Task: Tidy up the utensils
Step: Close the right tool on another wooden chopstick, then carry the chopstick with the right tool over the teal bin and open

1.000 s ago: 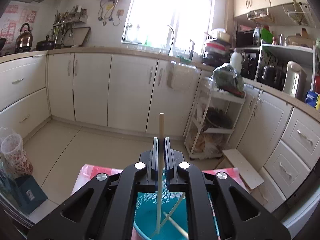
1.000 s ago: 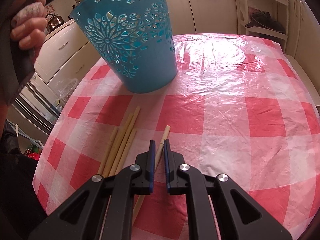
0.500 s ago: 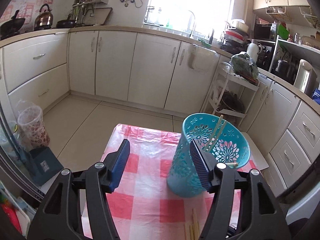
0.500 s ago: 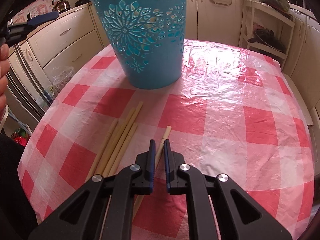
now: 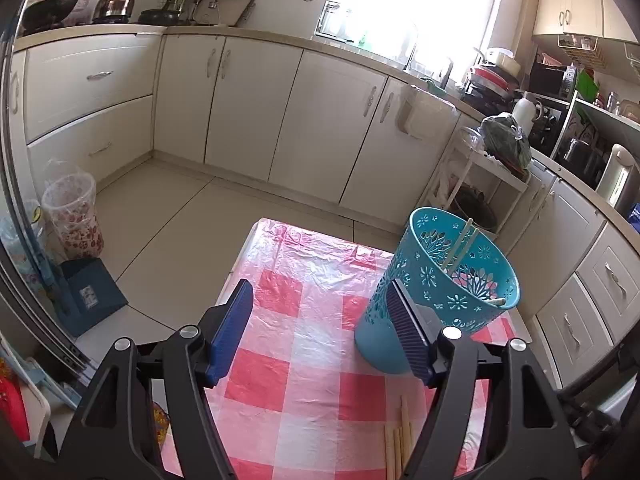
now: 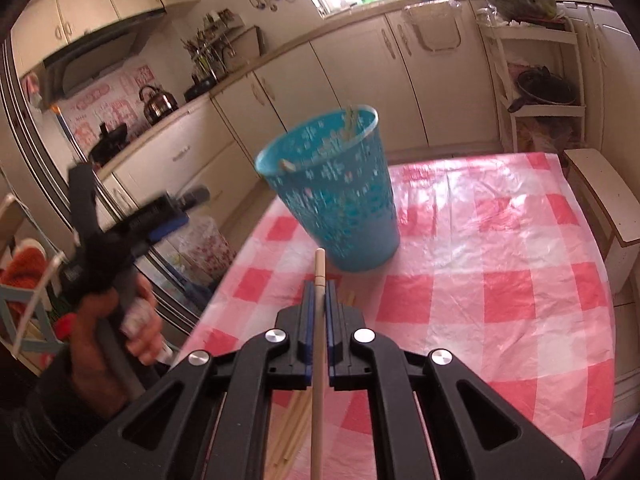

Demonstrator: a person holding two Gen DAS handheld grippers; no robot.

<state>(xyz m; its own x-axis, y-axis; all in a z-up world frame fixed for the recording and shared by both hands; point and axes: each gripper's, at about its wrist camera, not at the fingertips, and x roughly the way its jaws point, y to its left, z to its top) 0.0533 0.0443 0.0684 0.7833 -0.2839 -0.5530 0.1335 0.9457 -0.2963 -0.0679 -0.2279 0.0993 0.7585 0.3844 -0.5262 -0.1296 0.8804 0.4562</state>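
A blue perforated basket (image 5: 436, 292) stands on the red-and-white checked tablecloth (image 5: 304, 380) and holds a few wooden chopsticks (image 5: 460, 246). My left gripper (image 5: 320, 332) is open and empty, held above the table to the left of the basket. My right gripper (image 6: 318, 304) is shut on a wooden chopstick (image 6: 318, 344), lifted above the table in front of the basket (image 6: 340, 196). Several more chopsticks (image 6: 296, 432) lie on the cloth under my right gripper; their ends also show in the left wrist view (image 5: 398, 440). The left gripper shows in the right wrist view (image 6: 160, 216), held in a hand.
White kitchen cabinets (image 5: 280, 120) run along the walls beyond the table. A white shelf cart (image 6: 536, 72) and a wooden stool (image 6: 604, 196) stand past the table's far right. A patterned bin (image 5: 72, 216) sits on the floor to the left.
My left gripper let its chopstick drop into the basket, opened and drew back. My right gripper closed on a chopstick from the cloth and lifted it.
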